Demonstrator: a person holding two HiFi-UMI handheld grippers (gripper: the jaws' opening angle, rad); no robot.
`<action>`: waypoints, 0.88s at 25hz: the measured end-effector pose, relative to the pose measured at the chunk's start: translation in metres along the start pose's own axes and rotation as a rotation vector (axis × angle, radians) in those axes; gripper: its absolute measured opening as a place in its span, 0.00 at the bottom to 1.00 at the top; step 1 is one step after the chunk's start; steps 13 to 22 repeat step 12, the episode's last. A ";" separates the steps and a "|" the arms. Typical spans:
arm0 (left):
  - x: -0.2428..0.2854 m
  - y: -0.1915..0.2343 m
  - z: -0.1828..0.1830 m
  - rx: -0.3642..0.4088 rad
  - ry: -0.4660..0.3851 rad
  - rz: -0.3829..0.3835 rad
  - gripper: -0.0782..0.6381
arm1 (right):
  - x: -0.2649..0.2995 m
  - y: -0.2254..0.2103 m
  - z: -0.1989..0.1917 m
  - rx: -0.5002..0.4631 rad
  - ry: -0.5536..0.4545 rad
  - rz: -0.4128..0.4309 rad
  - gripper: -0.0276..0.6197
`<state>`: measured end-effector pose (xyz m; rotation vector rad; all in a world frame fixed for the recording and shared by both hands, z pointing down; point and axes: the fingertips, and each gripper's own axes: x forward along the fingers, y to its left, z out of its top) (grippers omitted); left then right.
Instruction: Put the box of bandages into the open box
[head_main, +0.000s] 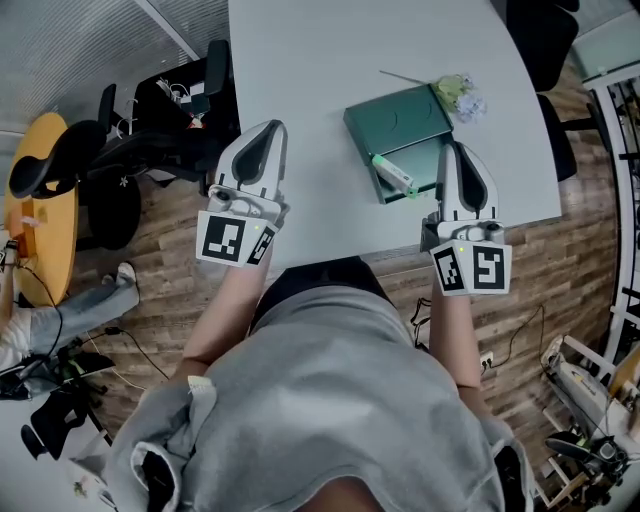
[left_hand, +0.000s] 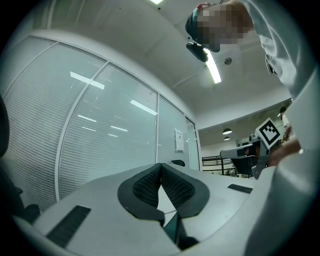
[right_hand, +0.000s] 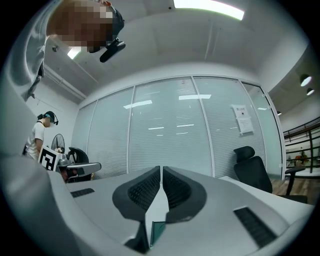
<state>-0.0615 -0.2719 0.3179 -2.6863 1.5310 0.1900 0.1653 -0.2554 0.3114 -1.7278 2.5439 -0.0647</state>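
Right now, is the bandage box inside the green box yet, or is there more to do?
Looks about done: the small bandage box lies at the near edge of the green box, seemingly inside it. In hand: nothing; the left gripper and right gripper are both shut and empty. Left: at most a check that it sits fully inside.

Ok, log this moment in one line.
left gripper: fingers shut, empty | right gripper: fingers shut, empty | bandage box: lying at near edge of green box | task: apparently done
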 end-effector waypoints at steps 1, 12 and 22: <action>0.000 0.000 0.000 0.000 0.000 -0.001 0.14 | 0.000 0.000 0.000 0.000 0.000 0.000 0.13; -0.001 -0.003 0.007 -0.003 0.001 -0.008 0.14 | -0.003 0.010 0.006 0.011 -0.006 0.010 0.13; -0.001 -0.003 0.007 -0.003 0.001 -0.008 0.14 | -0.003 0.010 0.006 0.011 -0.006 0.010 0.13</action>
